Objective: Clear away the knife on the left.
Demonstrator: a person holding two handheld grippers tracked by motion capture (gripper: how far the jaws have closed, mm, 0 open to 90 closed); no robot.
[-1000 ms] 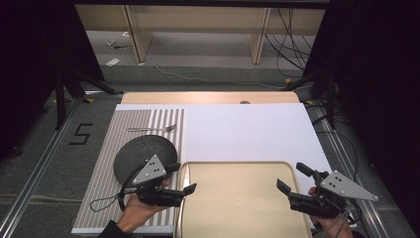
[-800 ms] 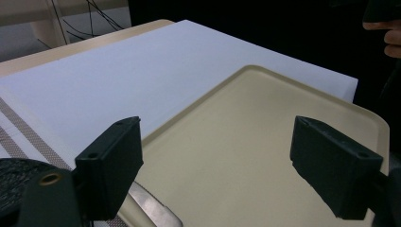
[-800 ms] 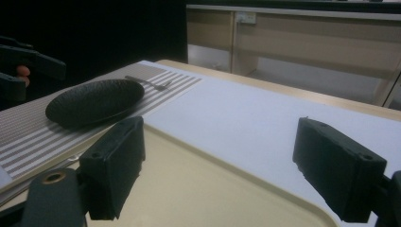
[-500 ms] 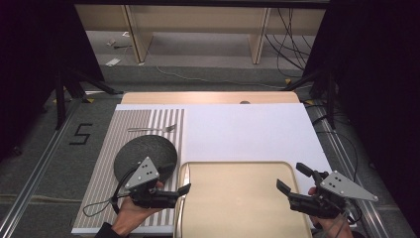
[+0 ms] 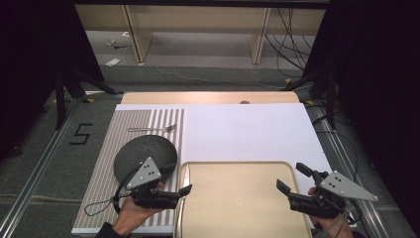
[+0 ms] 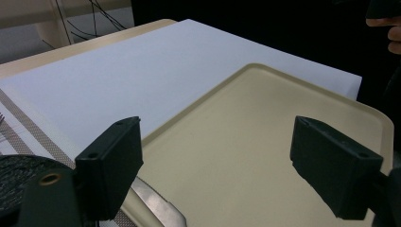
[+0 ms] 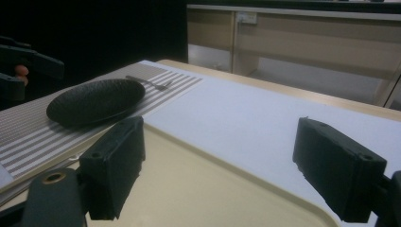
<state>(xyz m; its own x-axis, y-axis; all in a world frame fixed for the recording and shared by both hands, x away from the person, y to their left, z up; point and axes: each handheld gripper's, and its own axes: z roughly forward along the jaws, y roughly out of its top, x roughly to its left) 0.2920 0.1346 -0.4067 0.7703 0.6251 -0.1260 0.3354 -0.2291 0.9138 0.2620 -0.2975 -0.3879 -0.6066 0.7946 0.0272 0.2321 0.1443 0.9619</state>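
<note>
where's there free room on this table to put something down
Bare: the white sheet between striped mat and table's right edge, and the beige tray. Crowded: the mat, with fork, black plate and a knife.

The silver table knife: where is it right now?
In the high view the silver table knife lies along the left rim of the beige plastic tray, beside the striped placemat, just ahead of the left gripper.

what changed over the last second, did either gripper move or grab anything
The left gripper drew back toward the person, off the black plate, jaws open, nothing grasped. The right gripper, tray, fork and knife stayed put.
</note>
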